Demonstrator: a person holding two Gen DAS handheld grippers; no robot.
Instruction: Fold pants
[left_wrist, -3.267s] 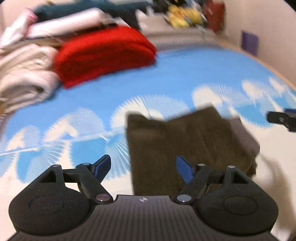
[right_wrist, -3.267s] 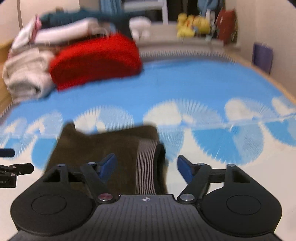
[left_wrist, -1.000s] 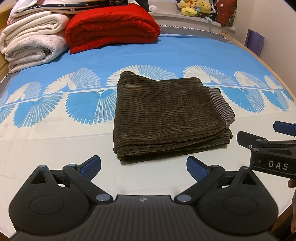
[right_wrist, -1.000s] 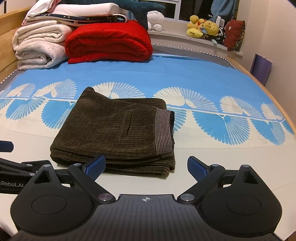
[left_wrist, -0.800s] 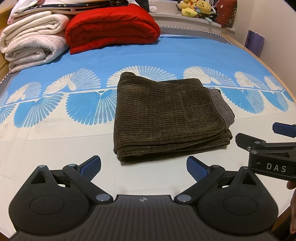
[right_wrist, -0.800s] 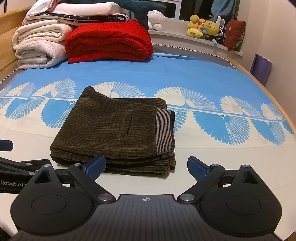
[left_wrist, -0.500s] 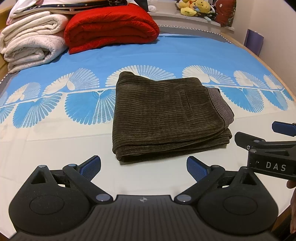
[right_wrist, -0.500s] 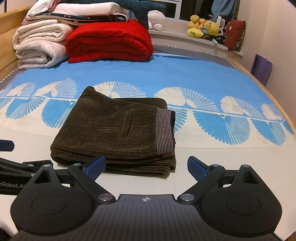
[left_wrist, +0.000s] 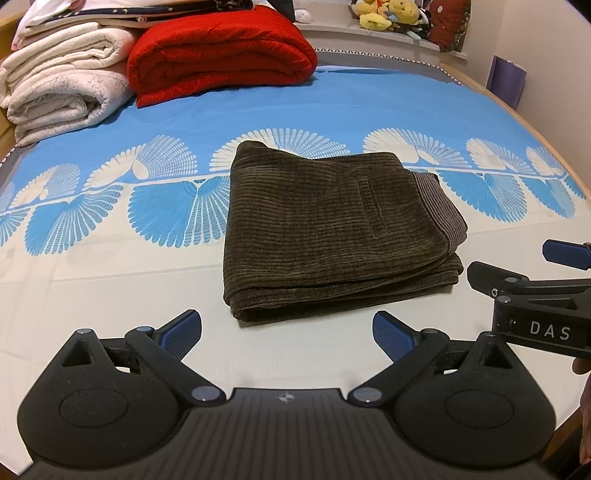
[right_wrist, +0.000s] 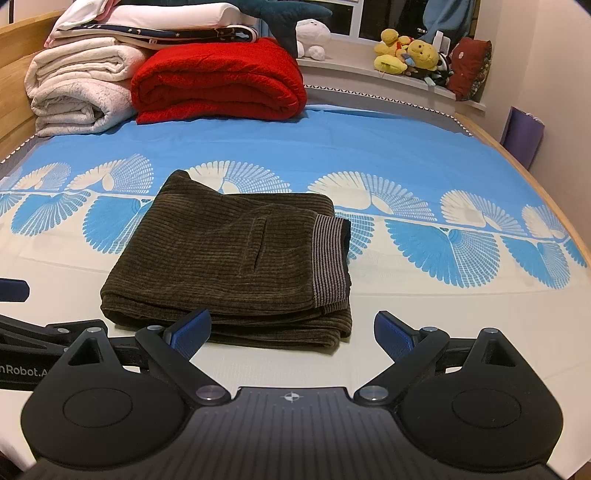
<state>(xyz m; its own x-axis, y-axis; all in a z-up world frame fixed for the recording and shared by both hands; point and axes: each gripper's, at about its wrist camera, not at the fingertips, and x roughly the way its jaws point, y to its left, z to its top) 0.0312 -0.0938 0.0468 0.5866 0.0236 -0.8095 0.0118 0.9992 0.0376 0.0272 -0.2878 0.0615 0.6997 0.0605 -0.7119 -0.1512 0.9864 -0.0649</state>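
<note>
The dark olive corduroy pants (left_wrist: 325, 229) lie folded in a flat rectangle on the bed, the striped grey waistband at their right edge. They also show in the right wrist view (right_wrist: 236, 258). My left gripper (left_wrist: 286, 334) is open and empty, held just in front of the pants' near edge. My right gripper (right_wrist: 291, 334) is open and empty, also just short of the near edge. The right gripper shows from the side in the left wrist view (left_wrist: 546, 273), right of the pants.
The bed sheet (right_wrist: 406, 155) is blue and white with fan patterns. A folded red blanket (right_wrist: 218, 81) and a stack of white bedding (right_wrist: 77, 85) lie at the far left. Plush toys (right_wrist: 410, 55) sit on the window ledge. A wooden bed rim (right_wrist: 535, 184) runs along the right.
Over three seconds both grippers drew back from the pants and the view steadied. In the last second almost nothing moved.
</note>
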